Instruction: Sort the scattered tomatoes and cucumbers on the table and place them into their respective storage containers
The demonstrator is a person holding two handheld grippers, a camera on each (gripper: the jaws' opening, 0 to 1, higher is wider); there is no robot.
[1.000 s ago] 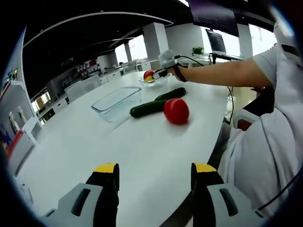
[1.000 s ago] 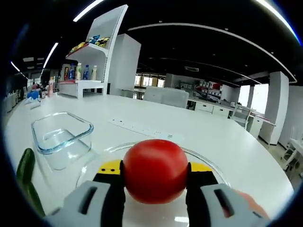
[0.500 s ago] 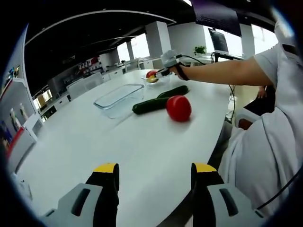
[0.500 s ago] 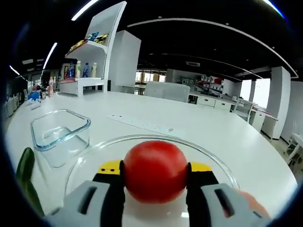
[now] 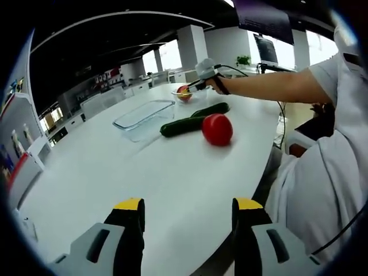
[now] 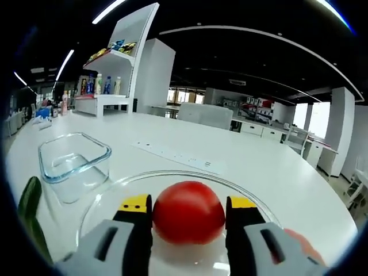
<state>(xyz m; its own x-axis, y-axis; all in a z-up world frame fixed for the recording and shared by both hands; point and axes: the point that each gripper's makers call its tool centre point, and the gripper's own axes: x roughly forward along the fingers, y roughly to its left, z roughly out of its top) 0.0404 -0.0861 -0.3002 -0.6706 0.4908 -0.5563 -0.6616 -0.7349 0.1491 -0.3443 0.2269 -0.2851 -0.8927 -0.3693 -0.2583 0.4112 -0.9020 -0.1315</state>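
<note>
Change, right gripper view: tomato [image 6: 188,211] sits lower between the jaws than 0.5 s ago, down inside the round glass bowl [image 6: 253,202]; small gaps now show between tomato and the yellow pads, where earlier the pads pressed its sides.
Change, left gripper view: scene nearly the same as 0.5 s ago; the held tomato [image 5: 183,92] at the far gripper is slightly lower, in the bowl.
Right gripper [image 6: 188,202]: jaws slightly parted around the tomato, not clearly pinching; whether a pad touches it I cannot tell.
Tomato vs right gripper: directly between the two fingertips, resting in the bowl, another red piece [image 6: 303,246] at lower right of bowl behind the right jaw.
Left gripper [image 5: 188,206]: jaws spread wide, nothing between them, hovering above bare white table [image 5: 115,190], well apart from all produce.
Loose tomato [image 5: 217,129]: on table, far ahead of left gripper, just beside the near cucumber's end.
Cucumbers: one long [image 5: 183,127], one behind it [image 5: 210,109], lying end to end roughly, between loose tomato and rectangular glass dish [image 5: 144,117].
Rectangular dish, right gripper view [image 6: 73,167]: left of the bowl, a cucumber end [image 6: 29,202] at far left edge.
Person: outstretched arm [image 5: 270,89] reaches over table to the bowl, white sleeve at right.
Background: shelf with bottles [image 6: 100,86], white power strip [image 6: 181,156] on table beyond bowl.
</note>
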